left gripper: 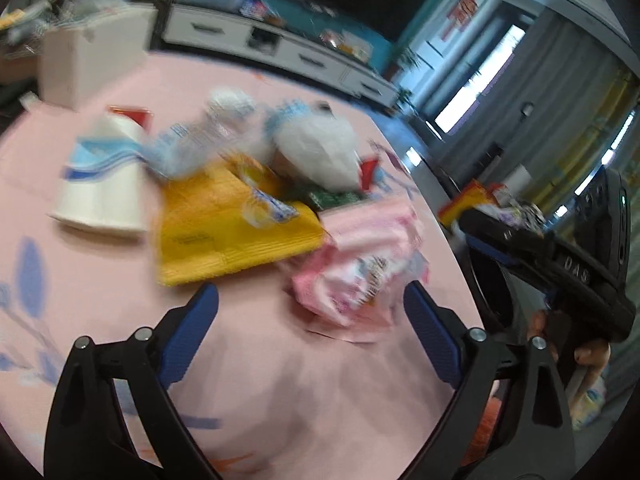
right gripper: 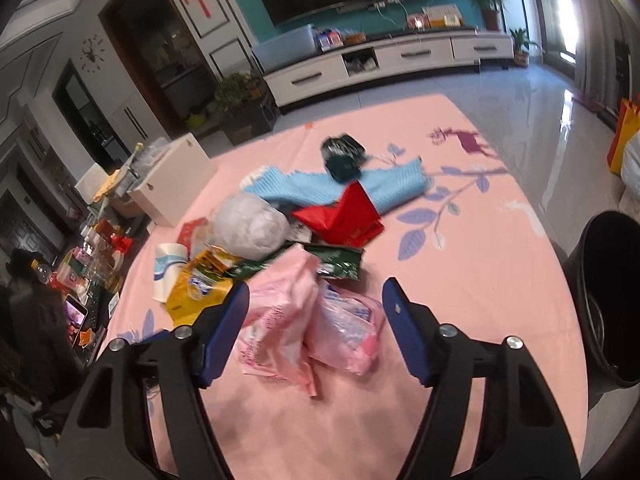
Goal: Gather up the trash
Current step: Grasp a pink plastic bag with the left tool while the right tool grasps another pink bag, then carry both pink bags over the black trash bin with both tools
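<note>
**Ana:** Trash sits heaped mid-bench on the pink cloth point(right gripper: 460, 300). Nearest the right gripper point(right gripper: 316, 300) is a crumpled pink plastic bag point(right gripper: 280, 320), lying between the blue pads but not touched by them, so the jaws stand apart and empty.

**Ben:** And the left gripper point(left gripper: 312, 308)?

**Ana:** Wide apart too, holding nothing. In its blurred view the same pink bag point(left gripper: 360, 276) lies just beyond the tips, toward one o'clock.

**Ben:** How will that bag handle?

**Ana:** I'd judge it very light, limp and slippery. It will collapse under the pads, not resist them. Best to pinch a bunched fold near its middle, where several layers stack; a single loose edge may slide out.

**Ben:** What else is there?

**Ana:** At eleven o'clock from the bag, a yellow packet point(right gripper: 196, 288); beyond it a grey-white wad of plastic point(right gripper: 252, 228), a red wrapper point(right gripper: 344, 216) at twelve, a dark green wrapper point(right gripper: 336, 264) and a blue knitted cloth point(right gripper: 360, 184). All look soft and light.

**Ben:** Where does it go?

**Ana:** Probably the black bin point(right gripper: 612, 296), at three o'clock beside the bench.
</note>
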A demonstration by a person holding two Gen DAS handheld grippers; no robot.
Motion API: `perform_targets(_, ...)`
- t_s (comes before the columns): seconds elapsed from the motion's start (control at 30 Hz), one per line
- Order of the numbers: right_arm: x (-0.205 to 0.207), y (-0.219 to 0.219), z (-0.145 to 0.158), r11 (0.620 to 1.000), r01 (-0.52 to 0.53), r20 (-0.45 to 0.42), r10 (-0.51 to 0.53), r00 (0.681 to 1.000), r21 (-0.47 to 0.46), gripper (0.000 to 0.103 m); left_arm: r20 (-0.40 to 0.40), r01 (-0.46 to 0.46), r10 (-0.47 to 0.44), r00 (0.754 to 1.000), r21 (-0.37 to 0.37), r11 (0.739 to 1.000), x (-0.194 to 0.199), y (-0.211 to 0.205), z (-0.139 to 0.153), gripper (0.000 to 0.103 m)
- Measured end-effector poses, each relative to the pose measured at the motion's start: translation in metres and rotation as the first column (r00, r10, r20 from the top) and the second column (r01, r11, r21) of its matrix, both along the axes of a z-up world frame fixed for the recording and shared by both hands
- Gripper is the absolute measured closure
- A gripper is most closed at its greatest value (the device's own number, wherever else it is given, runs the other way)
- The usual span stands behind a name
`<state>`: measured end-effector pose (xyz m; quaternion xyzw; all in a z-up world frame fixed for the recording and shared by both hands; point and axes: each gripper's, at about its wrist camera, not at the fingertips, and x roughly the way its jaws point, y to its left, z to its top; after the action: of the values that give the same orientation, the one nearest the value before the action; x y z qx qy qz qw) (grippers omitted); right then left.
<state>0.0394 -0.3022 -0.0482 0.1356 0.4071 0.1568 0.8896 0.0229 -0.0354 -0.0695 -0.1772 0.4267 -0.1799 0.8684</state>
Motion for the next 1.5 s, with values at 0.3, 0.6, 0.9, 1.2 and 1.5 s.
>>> perform_targets(0.3,0.022,-0.019,-0.04,0.996,-0.028,-0.15,0.04,0.988,0.082,0.034,-0.007,0.079,-0.079,0.997,0.046,0.996,0.021,-0.053,-0.027,0.015)
perform_targets(0.6,0.028,-0.009,-0.059,0.996,-0.043,-0.209,0.058,0.976,0.074,0.034,-0.051,0.07,-0.071,0.996,-0.02,0.997,0.026,-0.068,-0.044,0.059)
perform_targets(0.9,0.027,-0.004,-0.057,0.997,-0.068,-0.194,0.072,0.978,0.03,0.071,0.005,0.031,-0.031,1.0,-0.017,0.999,0.013,-0.069,-0.015,0.078)
perform_targets(1.2,0.01,-0.002,-0.026,0.997,-0.083,-0.082,0.082,0.993,-0.004,0.091,0.087,-0.027,0.027,0.996,-0.005,1.0,-0.007,-0.062,0.024,0.078)
perform_targets(1.5,-0.005,-0.017,0.009,0.999,-0.042,0.029,0.043,0.999,-0.013,0.091,0.145,-0.03,0.025,0.989,0.035,0.999,-0.026,-0.06,0.046,0.078)
